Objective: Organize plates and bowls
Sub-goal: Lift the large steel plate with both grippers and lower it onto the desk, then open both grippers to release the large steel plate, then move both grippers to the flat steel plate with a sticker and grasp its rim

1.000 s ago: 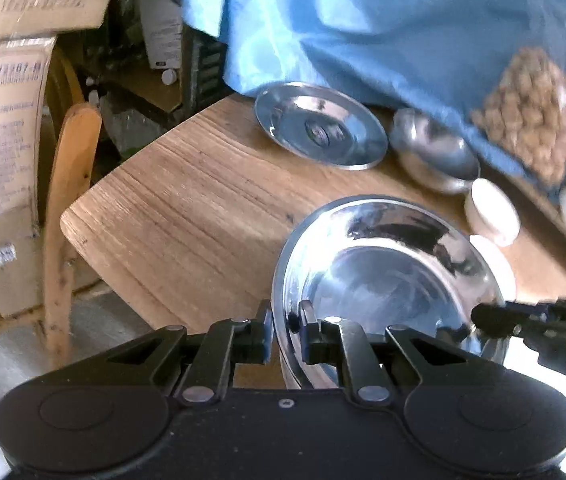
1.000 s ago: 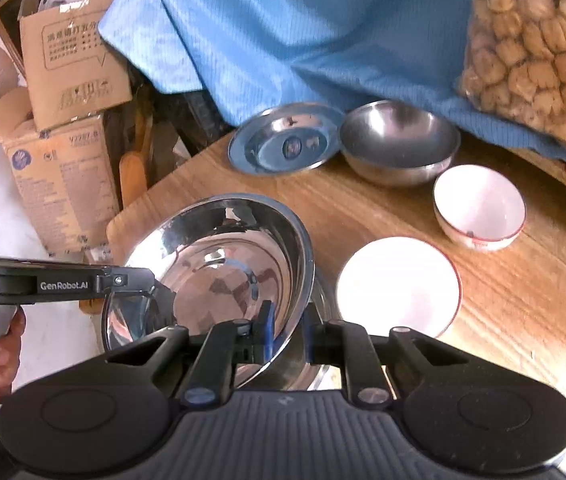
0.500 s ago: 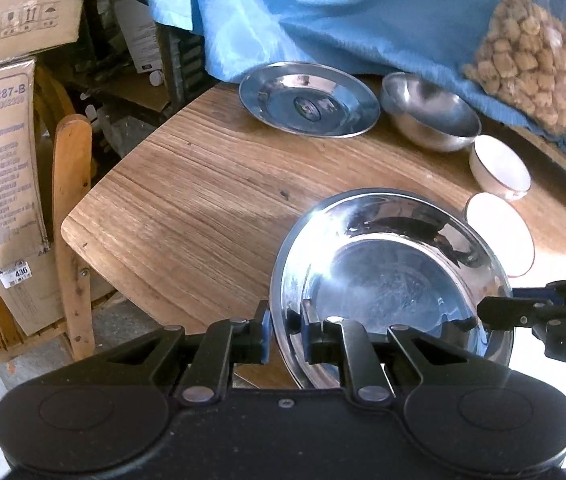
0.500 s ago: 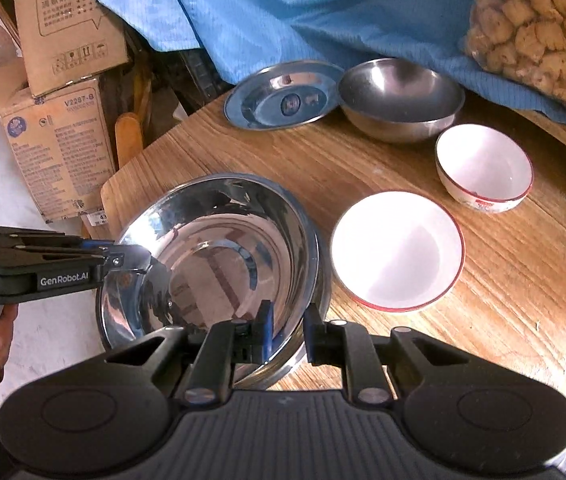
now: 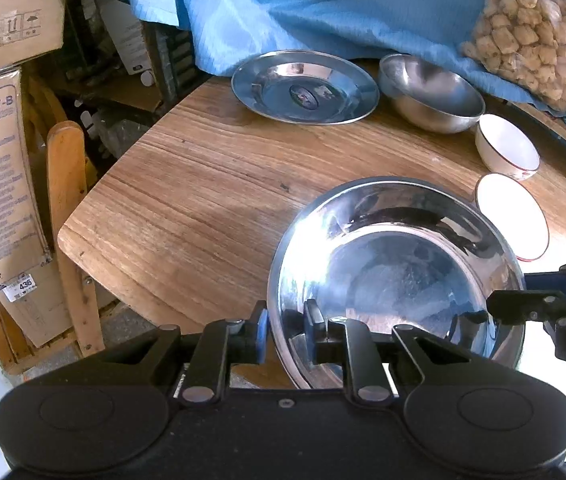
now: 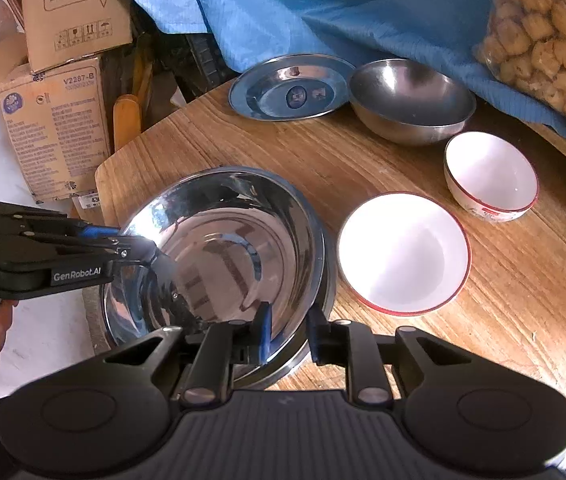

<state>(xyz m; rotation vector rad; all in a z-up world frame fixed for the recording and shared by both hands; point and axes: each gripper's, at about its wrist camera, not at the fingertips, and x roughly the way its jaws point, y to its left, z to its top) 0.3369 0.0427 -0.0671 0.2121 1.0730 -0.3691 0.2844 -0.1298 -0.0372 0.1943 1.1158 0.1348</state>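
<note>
Both tongs, left tongs (image 5: 285,330) and right tongs (image 6: 288,330), are spreading off opposite rims of the large steel bowl (image 6: 223,248) nested between them; next, probably withdraw and fetch another bowl.

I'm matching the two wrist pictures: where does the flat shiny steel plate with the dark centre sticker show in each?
Left wrist view: flat steel plate, upper centre, at the table's far edge.
Right wrist view: the plate, upper centre, slightly left.
Shared landmark: the round steel bowl just right of it.
</note>
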